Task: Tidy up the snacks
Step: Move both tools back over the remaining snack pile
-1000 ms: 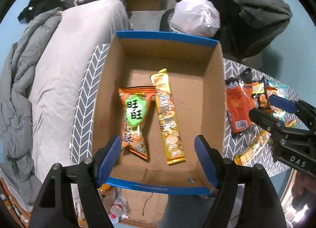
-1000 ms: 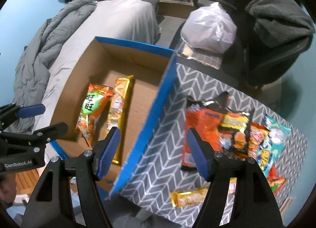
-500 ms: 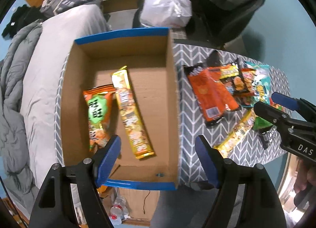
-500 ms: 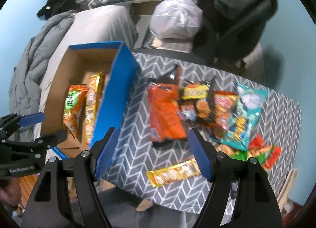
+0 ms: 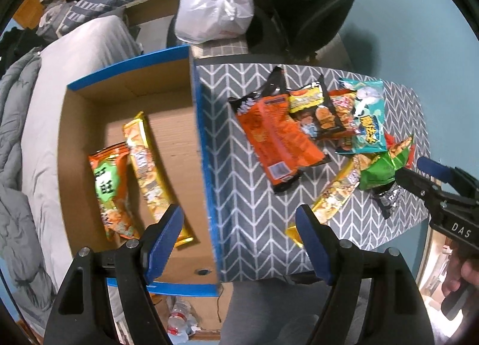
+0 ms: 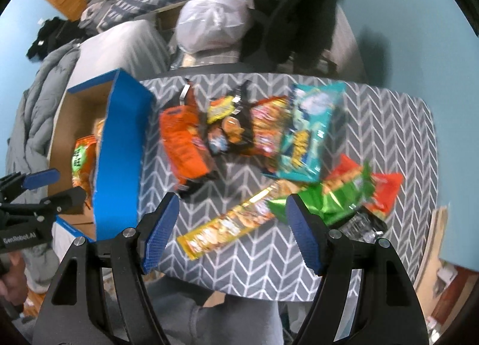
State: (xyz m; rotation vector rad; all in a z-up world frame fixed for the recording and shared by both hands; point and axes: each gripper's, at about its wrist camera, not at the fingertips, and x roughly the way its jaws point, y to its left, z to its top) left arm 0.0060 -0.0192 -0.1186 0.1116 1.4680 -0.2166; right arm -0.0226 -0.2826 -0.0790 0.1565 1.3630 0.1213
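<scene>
Two grippers, the left gripper and the right gripper, hang spread and empty above a long gold snack bar, likely the next pick; beyond, loose snack packets await the cardboard box, holding two.

Changes since 1 second earlier:

- Left tongs: shifted from above the middle of the cardboard box to above its blue right wall. Box interior now left of centre in the left wrist view; the snack pile on the tabletop has come fully into that view.
- Right tongs: shifted from above the box wall to above the tabletop, now over the long yellow snack bar. Gap between the blue pads slightly wider than before, nothing held.
- Right wrist view: box now at far left; green packet and red packet newly in view.
</scene>
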